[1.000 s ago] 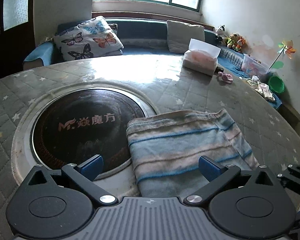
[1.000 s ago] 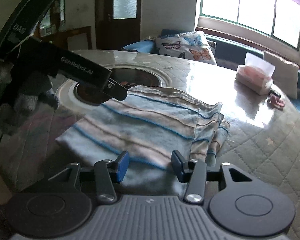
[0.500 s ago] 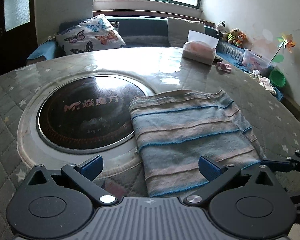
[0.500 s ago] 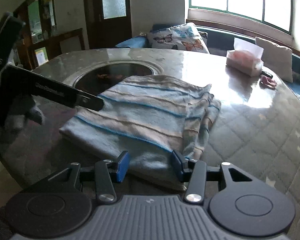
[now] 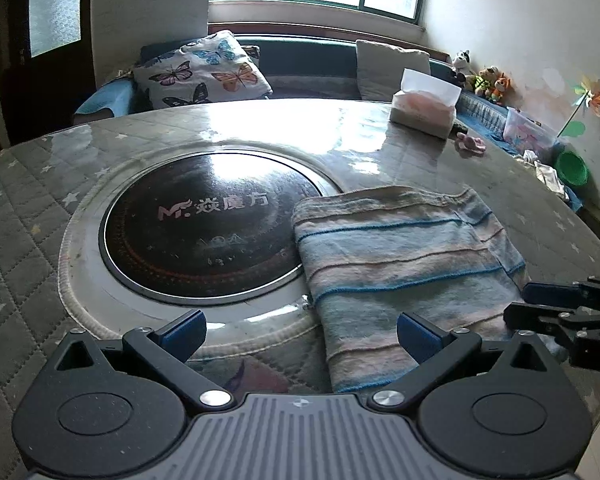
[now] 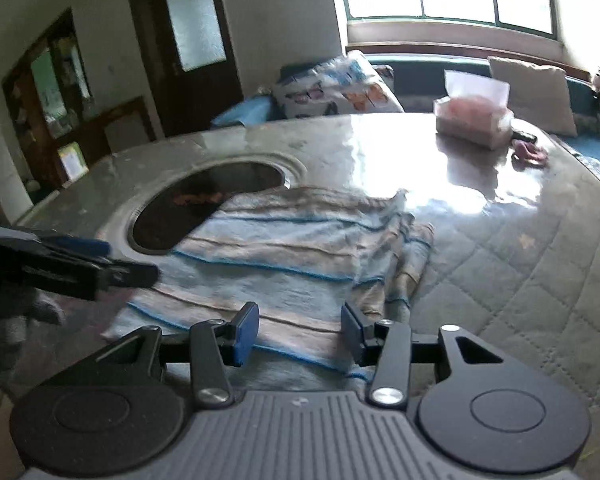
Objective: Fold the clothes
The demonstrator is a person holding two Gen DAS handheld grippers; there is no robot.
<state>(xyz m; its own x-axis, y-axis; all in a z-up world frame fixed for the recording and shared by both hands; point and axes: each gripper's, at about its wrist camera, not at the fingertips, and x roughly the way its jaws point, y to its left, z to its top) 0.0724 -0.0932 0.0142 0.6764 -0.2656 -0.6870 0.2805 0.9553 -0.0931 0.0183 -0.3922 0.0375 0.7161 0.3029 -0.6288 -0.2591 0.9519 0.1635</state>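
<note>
The left tool [image 5: 300, 330] hovers with its blue-padded fingers spread wide apart and nothing between them, above the near edge of the folded, blue-and-beige striped cloth [image 5: 400, 264]. The right tool [image 6: 298, 330] also stands parted and unloaded, just over the cloth's near hem [image 6: 296, 256]. The cloth lies flat on the round, quilted grey surface [image 5: 28, 216], one side overlapping the rim of the dark glass hotplate disc [image 5: 204, 228] set in the middle. Bare quilting lies to the left of the disc and beyond the cloth's far edge. The left view alone shows the disc's printed lettering; the right view alone shows the cloth's bunched layered side and a dark wooden door [image 6: 188, 40]. A white tissue box [image 5: 424, 110] sits near the far edge.
</note>
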